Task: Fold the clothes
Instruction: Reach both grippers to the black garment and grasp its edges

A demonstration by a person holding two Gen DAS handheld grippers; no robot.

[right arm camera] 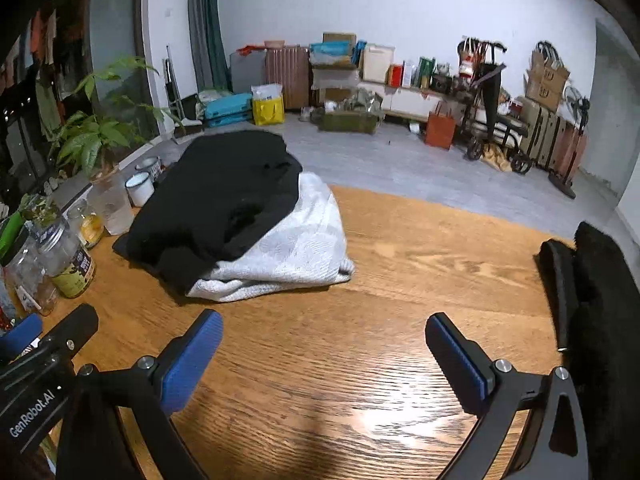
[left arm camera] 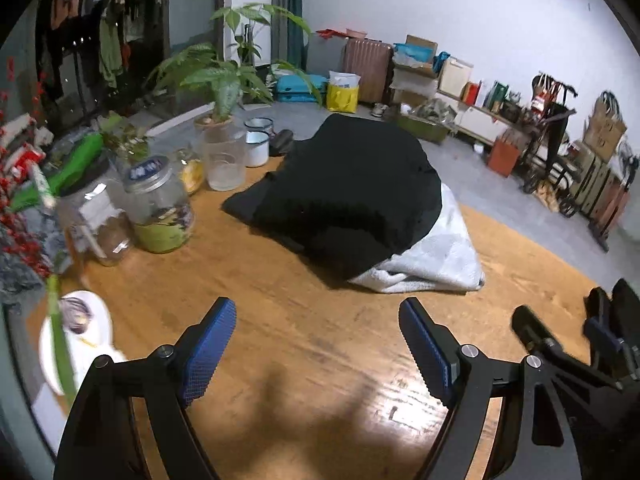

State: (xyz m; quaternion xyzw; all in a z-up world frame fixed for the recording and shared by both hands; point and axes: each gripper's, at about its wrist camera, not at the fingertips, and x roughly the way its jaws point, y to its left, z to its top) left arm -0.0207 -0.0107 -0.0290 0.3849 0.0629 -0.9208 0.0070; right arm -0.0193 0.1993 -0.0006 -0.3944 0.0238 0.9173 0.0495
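A folded black garment lies on top of a folded white knit garment in a stack on the wooden table. My left gripper hovers open over bare wood in front of the stack, nothing between its blue pads. My right gripper is also open and empty, to the right of the left one. Another dark fuzzy garment lies at the table's right edge, beside the right gripper.
Glass jars, a clear plastic cup, enamel mugs and a potted plant crowd the table's left side. A white plate sits near left. Boxes and suitcases line the far wall.
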